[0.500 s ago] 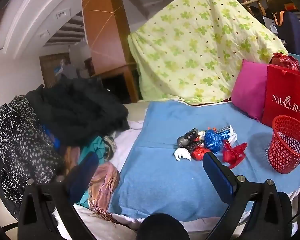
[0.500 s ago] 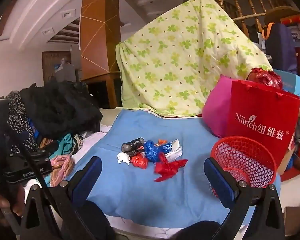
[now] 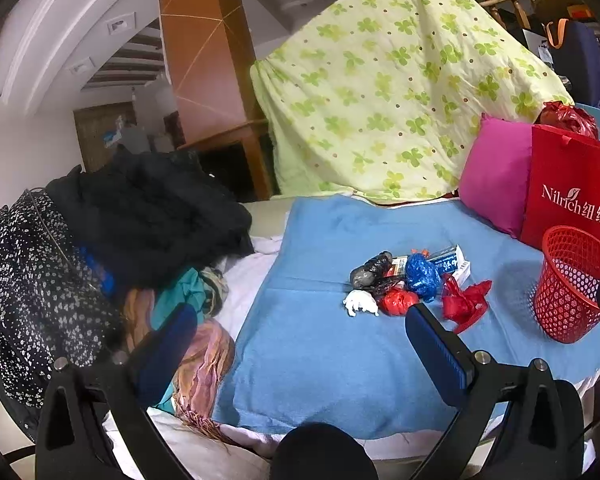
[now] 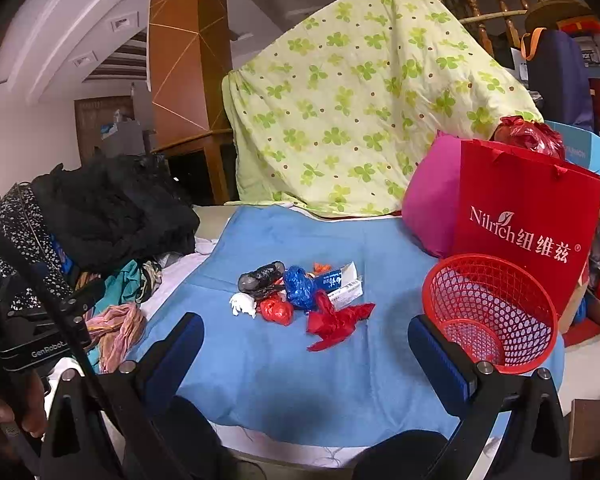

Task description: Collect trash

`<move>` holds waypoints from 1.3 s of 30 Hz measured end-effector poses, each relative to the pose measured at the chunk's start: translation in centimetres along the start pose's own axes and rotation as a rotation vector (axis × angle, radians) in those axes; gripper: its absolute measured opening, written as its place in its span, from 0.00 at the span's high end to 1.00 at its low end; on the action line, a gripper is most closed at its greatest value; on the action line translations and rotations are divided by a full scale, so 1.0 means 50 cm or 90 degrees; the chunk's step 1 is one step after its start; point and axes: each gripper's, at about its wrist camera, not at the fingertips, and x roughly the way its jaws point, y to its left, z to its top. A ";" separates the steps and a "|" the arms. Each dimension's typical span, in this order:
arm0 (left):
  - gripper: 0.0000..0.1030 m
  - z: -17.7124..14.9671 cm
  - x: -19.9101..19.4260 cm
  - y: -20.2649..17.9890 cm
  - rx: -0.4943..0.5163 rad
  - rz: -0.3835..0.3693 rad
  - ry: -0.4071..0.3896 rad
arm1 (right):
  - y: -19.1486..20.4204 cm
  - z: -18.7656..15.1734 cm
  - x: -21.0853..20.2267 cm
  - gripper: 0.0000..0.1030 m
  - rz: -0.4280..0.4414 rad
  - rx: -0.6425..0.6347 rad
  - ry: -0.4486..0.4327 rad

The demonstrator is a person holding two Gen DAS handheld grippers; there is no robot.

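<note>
Basket (image 3: 572, 284) cut off at frame edge; trash pile (image 4: 300, 296) w/ overlapping bits.

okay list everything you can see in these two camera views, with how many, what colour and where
blue towel: one, blue, spread over the bed
trash pile: one cluster, black, blue, red, white and orange scraps plus a small carton, middle of the towel
basket: one, red mesh, right end of the towel, no trash visible inside
gift bag: one, red with white lettering, behind the basket
pillow: one, magenta, left of the gift bag
quilt: one, pale green with clover print, draped at the back
clothes heap: one, mostly black, left of the towel
left claw: one, black with blue pads, open, holding nothing
right claw: one, same colours, open, holding nothing
</note>
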 end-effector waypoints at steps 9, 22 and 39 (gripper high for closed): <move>0.00 -0.005 0.008 0.000 0.003 -0.007 0.007 | -0.010 0.005 0.002 0.00 0.005 0.013 0.027; 0.00 -0.018 0.016 -0.009 0.009 -0.010 0.015 | -0.007 -0.005 0.010 0.00 0.008 0.018 0.022; 0.00 -0.043 0.063 -0.012 0.008 -0.025 0.043 | -0.009 -0.013 0.026 0.00 0.007 0.022 0.048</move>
